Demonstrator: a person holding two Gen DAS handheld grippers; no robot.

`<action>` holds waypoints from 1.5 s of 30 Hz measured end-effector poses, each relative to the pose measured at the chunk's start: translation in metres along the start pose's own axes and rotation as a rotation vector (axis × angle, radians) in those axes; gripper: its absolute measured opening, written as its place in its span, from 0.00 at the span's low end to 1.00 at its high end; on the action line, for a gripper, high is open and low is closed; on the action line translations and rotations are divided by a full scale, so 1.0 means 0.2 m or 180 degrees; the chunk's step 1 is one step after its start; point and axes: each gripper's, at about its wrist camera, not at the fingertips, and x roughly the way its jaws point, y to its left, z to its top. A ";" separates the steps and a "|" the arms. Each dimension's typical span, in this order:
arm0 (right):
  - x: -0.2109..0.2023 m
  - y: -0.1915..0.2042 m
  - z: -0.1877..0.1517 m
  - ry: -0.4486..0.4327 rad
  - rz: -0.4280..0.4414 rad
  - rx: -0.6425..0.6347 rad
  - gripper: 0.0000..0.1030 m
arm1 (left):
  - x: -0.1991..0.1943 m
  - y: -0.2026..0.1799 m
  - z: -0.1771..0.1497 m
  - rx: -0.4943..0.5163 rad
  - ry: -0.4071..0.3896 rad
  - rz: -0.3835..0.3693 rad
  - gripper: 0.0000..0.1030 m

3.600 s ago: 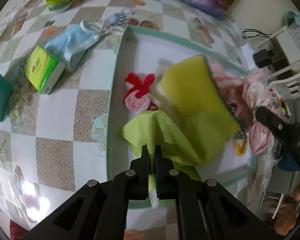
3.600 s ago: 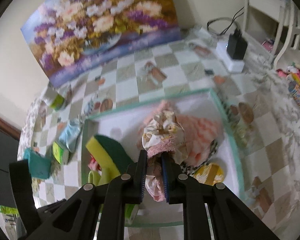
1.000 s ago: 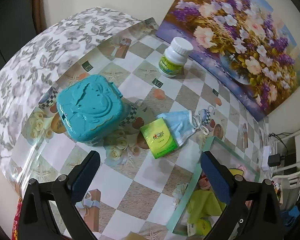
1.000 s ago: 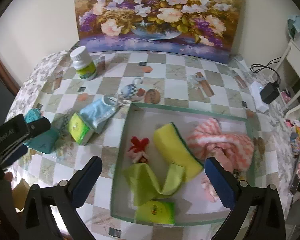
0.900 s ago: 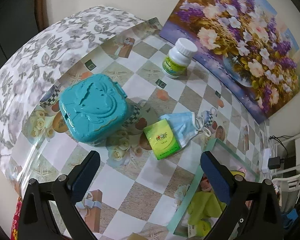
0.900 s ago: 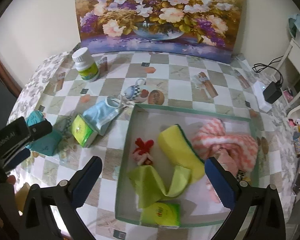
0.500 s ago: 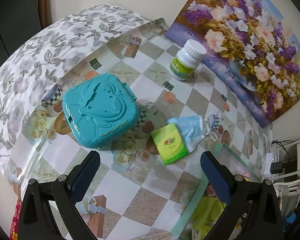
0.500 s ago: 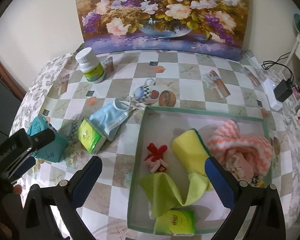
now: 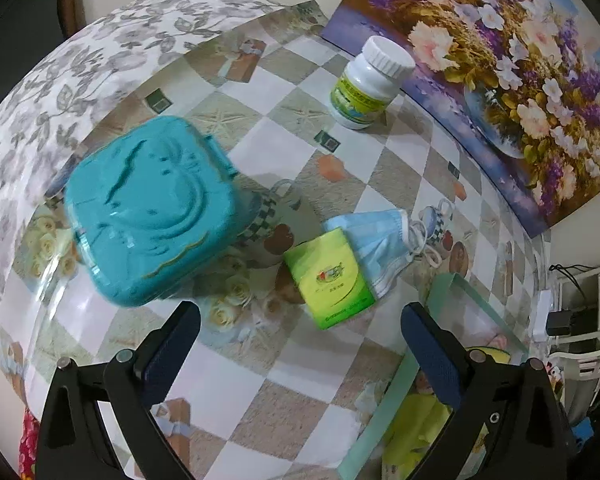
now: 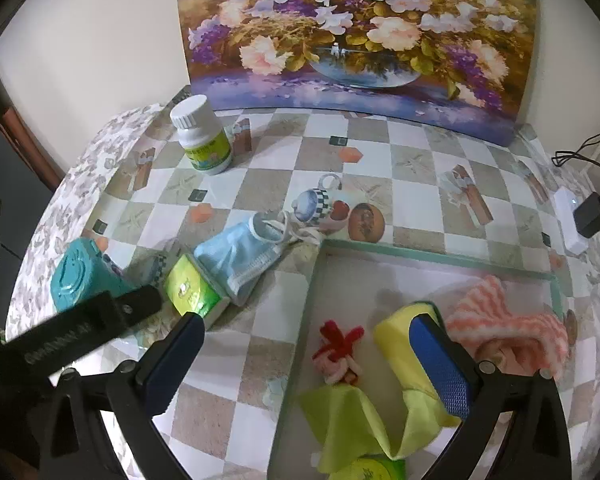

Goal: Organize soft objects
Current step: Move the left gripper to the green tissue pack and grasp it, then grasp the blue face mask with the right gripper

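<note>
I count one green tissue pack [image 9: 331, 278] on the table [image 9: 300, 364] and a second tissue pack [image 10: 374, 468] in the tray [image 10: 436, 258]; one blue face mask [image 9: 384, 246] touching the first pack at its 2 o'clock; one teal case [image 9: 148, 208] at its 9 o'clock; one white pill bottle [image 9: 366, 84] at 12, near the flower painting [image 10: 356, 36]. Inside the tray: one yellow sponge [image 10: 400, 340], one lime cloth [image 10: 352, 420], one pink striped towel [image 10: 508, 328], one small red-bowed doll [image 10: 340, 354]. My left gripper [image 9: 300, 344] is spread wide and empty above the table; my right gripper [image 10: 306, 360] is equally wide and empty over the tray's near-left corner. Against half a second ago, the left view has slid toward the pack and the right view toward the table's left side; the objects lie as before.
</note>
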 end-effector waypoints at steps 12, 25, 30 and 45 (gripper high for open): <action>0.08 -0.04 0.06 0.0025 -0.0159 0.0000 1.00 | 0.09 -0.03 0.03 -0.0121 0.0078 -0.0110 0.91; 0.15 -0.05 0.13 0.0016 -0.0306 -0.0035 1.00 | 0.16 0.00 0.08 -0.0275 0.0153 -0.0202 0.80; 0.19 -0.06 0.15 0.0019 -0.0312 0.0009 1.00 | 0.22 -0.01 0.10 -0.0290 0.0200 -0.0161 0.75; 0.28 -0.04 0.20 -0.0021 -0.0422 -0.0103 1.00 | 0.30 -0.01 0.12 -0.0237 0.0267 -0.0008 0.53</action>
